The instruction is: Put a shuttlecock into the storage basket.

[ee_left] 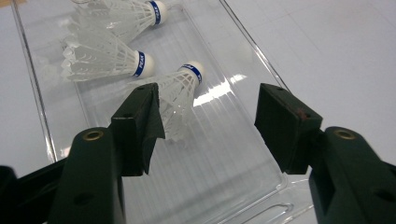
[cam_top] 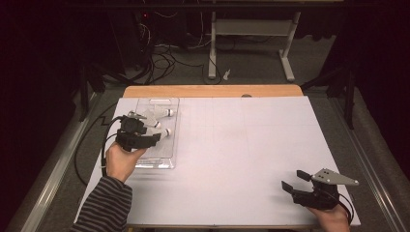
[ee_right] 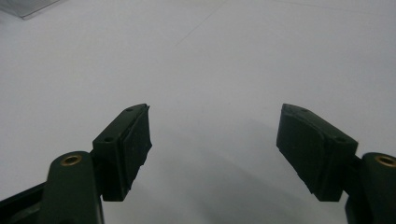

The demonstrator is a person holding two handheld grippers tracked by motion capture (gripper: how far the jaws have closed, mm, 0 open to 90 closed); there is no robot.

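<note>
A clear plastic tray [cam_top: 162,162] [ee_left: 224,158] lies at the table's left with three white shuttlecocks in it, each with a blue-banded cork. My left gripper [cam_top: 152,134] [ee_left: 210,100] hovers over the tray, open. The nearest shuttlecock [ee_left: 180,93] [cam_top: 167,131] lies on the tray floor just past the left jaw, with no pad pressing on it. Two more shuttlecocks [ee_left: 102,60] [ee_left: 135,16] lie farther back. My right gripper [cam_top: 294,180] [ee_right: 212,126] rests near the table's front right, open, with nothing between its jaws.
A white sheet [cam_top: 241,154] covers the table, with a wooden edge [cam_top: 212,91] at the far side. A corner of the tray [ee_right: 28,7] shows far off in the right gripper view. Cables and a desk frame [cam_top: 251,48] stand on the floor beyond.
</note>
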